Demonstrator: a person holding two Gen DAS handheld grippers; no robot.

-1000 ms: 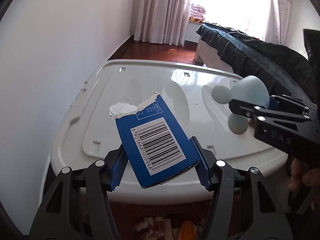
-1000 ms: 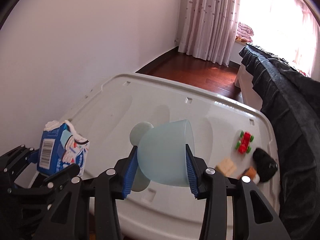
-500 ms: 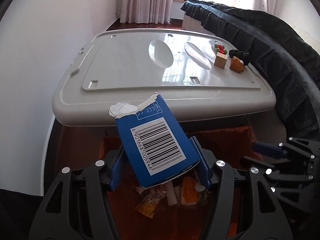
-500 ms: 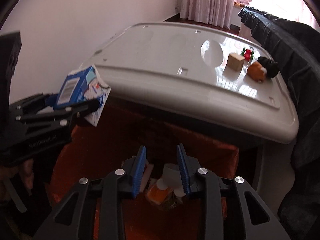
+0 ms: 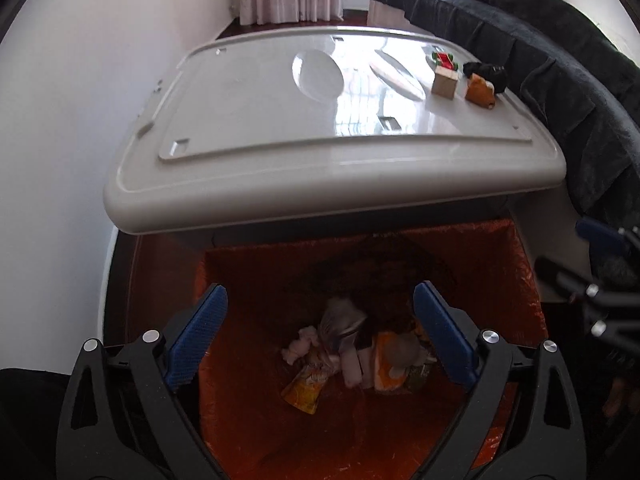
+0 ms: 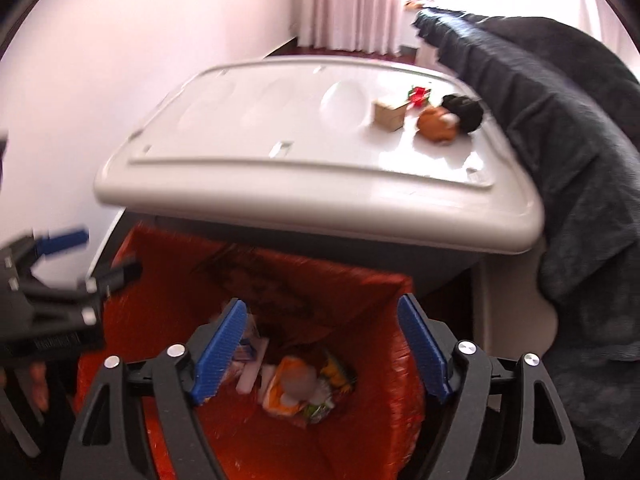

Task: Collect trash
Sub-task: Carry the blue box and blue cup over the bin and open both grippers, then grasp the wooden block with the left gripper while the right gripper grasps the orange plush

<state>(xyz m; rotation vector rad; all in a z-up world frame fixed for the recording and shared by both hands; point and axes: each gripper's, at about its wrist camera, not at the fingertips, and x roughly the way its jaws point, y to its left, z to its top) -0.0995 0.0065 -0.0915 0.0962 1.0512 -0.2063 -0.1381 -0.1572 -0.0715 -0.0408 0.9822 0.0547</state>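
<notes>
A bin lined with an orange bag (image 5: 248,276) stands below the front edge of the white lid-topped box (image 5: 248,128). Several pieces of trash (image 5: 352,356) lie at its bottom: wrappers, tissue, a carton; they also show in the right wrist view (image 6: 296,388). My left gripper (image 5: 320,340) is open and empty above the bin. My right gripper (image 6: 320,348) is open and empty above the same bin (image 6: 360,292). The left gripper also shows at the left of the right wrist view (image 6: 64,264).
On the white lid's far right sit a wooden block (image 5: 444,82), a red toy car (image 5: 443,60), an orange toy (image 5: 480,90) and a black object (image 5: 486,70). A dark blanket (image 5: 560,64) drapes the bed at right. A white wall (image 5: 60,100) is at left.
Both grippers swung down from the lid to over the bin. The right let go of its pale blue cup, then the left opened and dropped the blue carton.
</notes>
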